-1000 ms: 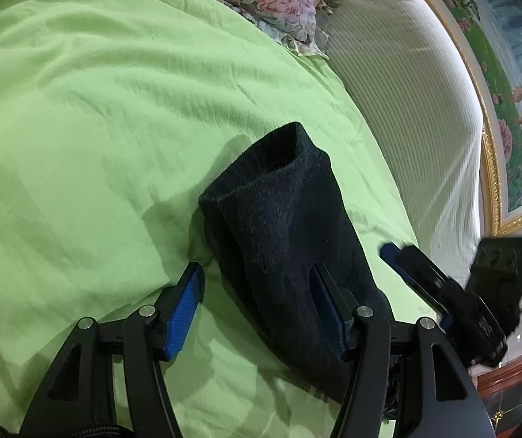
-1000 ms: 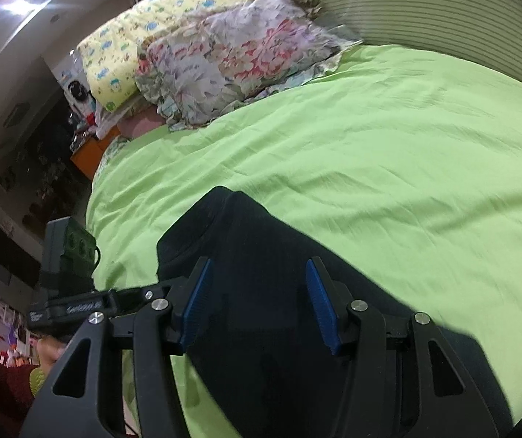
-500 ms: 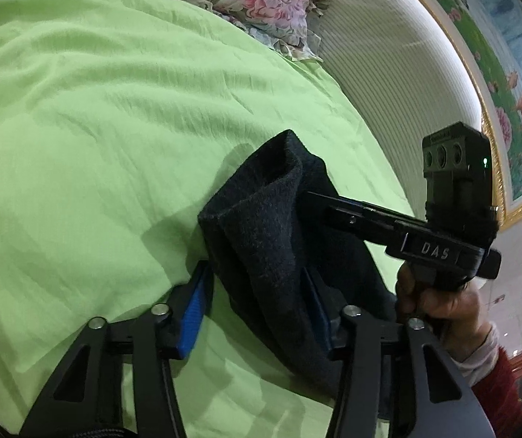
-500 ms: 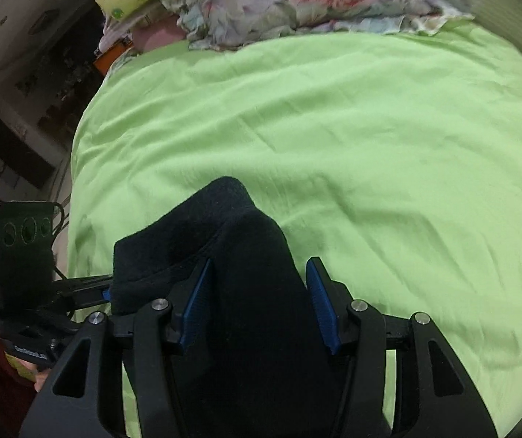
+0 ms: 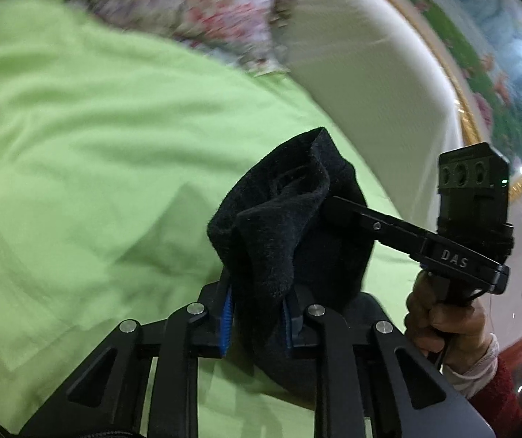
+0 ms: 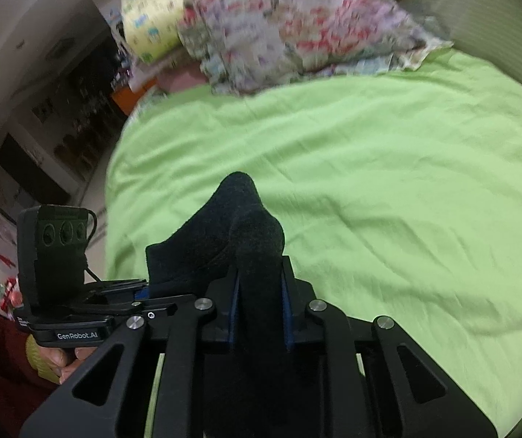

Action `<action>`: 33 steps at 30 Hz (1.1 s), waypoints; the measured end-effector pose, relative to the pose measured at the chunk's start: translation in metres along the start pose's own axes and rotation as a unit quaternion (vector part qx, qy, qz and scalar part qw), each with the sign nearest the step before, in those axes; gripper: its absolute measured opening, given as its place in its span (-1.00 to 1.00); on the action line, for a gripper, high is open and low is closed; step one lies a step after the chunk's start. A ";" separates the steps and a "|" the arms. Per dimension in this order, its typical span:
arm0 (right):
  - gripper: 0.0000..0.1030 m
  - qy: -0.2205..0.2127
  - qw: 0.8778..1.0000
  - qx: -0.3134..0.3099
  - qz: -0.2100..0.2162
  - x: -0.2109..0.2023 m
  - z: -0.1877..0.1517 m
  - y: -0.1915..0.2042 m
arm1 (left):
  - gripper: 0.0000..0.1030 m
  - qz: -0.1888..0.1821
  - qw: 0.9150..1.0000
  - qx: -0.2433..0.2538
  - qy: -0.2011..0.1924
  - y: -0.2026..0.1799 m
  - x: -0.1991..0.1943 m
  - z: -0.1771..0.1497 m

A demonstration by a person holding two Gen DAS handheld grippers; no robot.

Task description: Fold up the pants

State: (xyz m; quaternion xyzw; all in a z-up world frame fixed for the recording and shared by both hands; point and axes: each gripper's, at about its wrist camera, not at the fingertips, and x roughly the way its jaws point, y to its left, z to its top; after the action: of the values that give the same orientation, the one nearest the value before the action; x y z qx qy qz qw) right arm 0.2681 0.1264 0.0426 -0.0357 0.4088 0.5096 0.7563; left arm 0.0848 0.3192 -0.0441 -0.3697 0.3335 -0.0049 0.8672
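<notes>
Both fisheye views bend hard at the rim, with dark vignetted corners and curved lines. Motion blur smears the far field: the floral patterned pillows [image 5: 220,11] [image 6: 297,25] lose their print to streaks, and the wrinkles of the lime green bedsheet [image 5: 96,138] [image 6: 388,182] go soft in the left wrist view, somewhat crisper in the right. Lighting is even and bright on the sheet. A white glare spot burns at the upper right edge of the left view, on the painted landscape mural in a gold frame [image 5: 480,58]. The black fleece pants [image 5: 279,241] [image 6: 246,241] read nearly featureless, sharp only at their fuzzy edge. The room's left side in the right wrist view is dim.
</notes>
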 end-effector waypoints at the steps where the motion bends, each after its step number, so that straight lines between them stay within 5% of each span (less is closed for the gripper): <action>1: -0.62 -0.010 1.000 0.002 0.000 -0.010 -0.002 0.001 | -0.62 -0.005 1.000 0.009 -0.003 -0.009 -0.004 0.001; 14: -0.62 -0.134 0.989 0.052 -0.018 -0.132 -0.059 -0.003 | -0.63 -0.086 0.990 0.111 0.001 -0.126 -0.027 -0.012; 33: -0.63 -0.250 0.959 0.119 -0.056 -0.242 -0.171 -0.031 | -0.63 -0.139 0.955 0.255 0.068 -0.284 -0.003 -0.107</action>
State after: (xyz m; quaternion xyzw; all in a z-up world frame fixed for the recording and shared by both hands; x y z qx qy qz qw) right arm 0.1583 -0.1483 0.0758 0.1603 0.2622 0.4070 0.8602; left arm 0.0878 0.0456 0.0874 -0.1783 0.3247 -0.2355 0.8985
